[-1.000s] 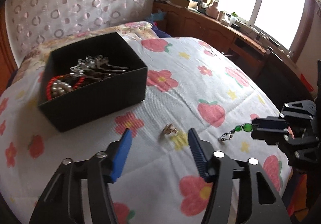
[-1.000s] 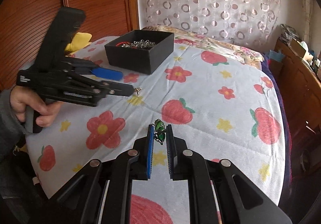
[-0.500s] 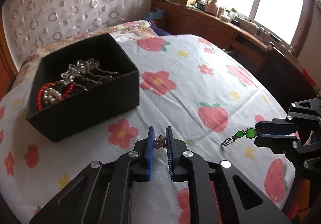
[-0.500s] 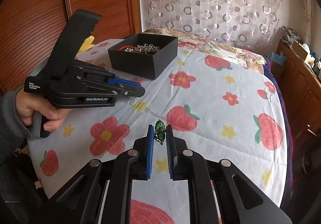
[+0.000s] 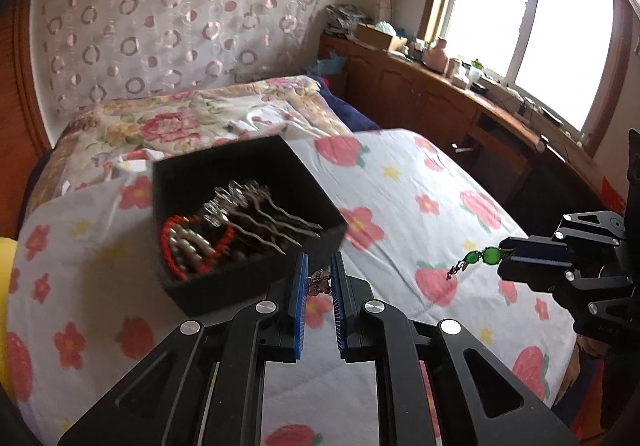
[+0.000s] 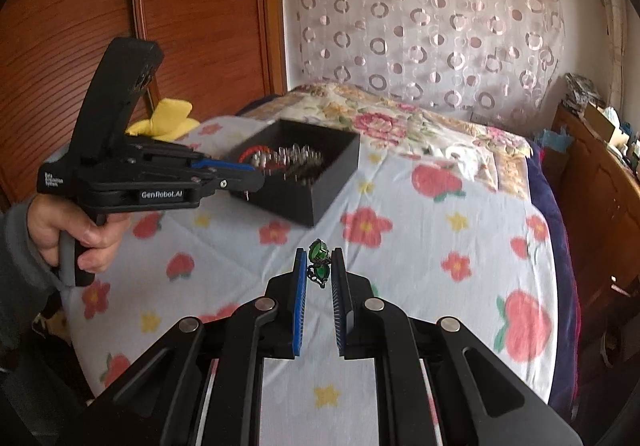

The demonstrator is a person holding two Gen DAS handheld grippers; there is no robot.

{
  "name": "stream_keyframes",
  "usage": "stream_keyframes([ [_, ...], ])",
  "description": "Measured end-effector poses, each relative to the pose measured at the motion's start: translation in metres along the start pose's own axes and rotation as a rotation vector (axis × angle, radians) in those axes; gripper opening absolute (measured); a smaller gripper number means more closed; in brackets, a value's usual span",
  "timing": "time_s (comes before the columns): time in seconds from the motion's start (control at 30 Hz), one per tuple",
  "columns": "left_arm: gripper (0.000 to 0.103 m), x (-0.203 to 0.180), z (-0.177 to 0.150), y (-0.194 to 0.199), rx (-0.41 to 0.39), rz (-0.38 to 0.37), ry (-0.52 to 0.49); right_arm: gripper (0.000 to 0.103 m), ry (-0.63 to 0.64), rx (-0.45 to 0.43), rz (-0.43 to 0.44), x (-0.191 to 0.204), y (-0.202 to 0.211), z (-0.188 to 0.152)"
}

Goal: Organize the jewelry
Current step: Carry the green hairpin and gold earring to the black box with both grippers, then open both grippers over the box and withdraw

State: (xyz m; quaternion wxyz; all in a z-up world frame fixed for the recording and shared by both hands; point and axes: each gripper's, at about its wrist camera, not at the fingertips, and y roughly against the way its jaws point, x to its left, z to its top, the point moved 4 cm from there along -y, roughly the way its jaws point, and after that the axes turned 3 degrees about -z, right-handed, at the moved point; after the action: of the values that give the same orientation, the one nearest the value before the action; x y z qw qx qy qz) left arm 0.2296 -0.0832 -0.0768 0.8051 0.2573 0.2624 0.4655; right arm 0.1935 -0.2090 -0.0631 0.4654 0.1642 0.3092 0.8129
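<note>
The black jewelry box sits open on the flower-print bedsheet, toward the head of the bed, and everything else is placed from it. Inside the box lie several silver wavy hairpins toward its window side, with a red bead bracelet and a string of pearl beads in the corner next to them.

The left gripper is raised off the sheet just in front of the box's near corner, its blue pads clamped together on a small silver ring-like trinket; what kind of piece it is cannot be told, as it is tiny and blurred. In the right wrist view the same gripper reaches the box's near-left edge, held by a hand in a grey sleeve.

The right gripper hangs in the air well short of the box, on its window side, pinched shut on a green-stone earring. From the left wrist view the earring sticks out of that gripper's tip, a dark chain end dangling toward the sheet without touching it.

A yellow cloth lies beyond the box, against the wooden wardrobe.
</note>
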Motion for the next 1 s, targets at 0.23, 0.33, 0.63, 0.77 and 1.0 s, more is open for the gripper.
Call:
stream_keyframes([
  [0.23,0.011,0.020,0.023,0.010,-0.039,0.029,0.024,0.011,0.021,-0.036,0.000,0.006,-0.010,0.039],
  [0.33,0.011,0.031,0.030,0.008,-0.043,0.054,0.032,0.011,0.028,-0.041,0.002,0.009,-0.018,0.054],
  [0.63,0.016,0.064,0.041,0.002,-0.047,0.091,0.082,0.010,0.061,-0.042,-0.008,0.017,-0.044,0.097],
  [0.77,0.040,0.073,0.039,0.011,-0.073,0.095,0.103,0.010,0.046,-0.030,0.002,0.018,-0.060,0.108],
  [1.0,0.074,0.084,0.028,0.032,-0.117,0.162,0.118,0.012,0.026,-0.012,-0.008,0.019,-0.089,0.118],
])
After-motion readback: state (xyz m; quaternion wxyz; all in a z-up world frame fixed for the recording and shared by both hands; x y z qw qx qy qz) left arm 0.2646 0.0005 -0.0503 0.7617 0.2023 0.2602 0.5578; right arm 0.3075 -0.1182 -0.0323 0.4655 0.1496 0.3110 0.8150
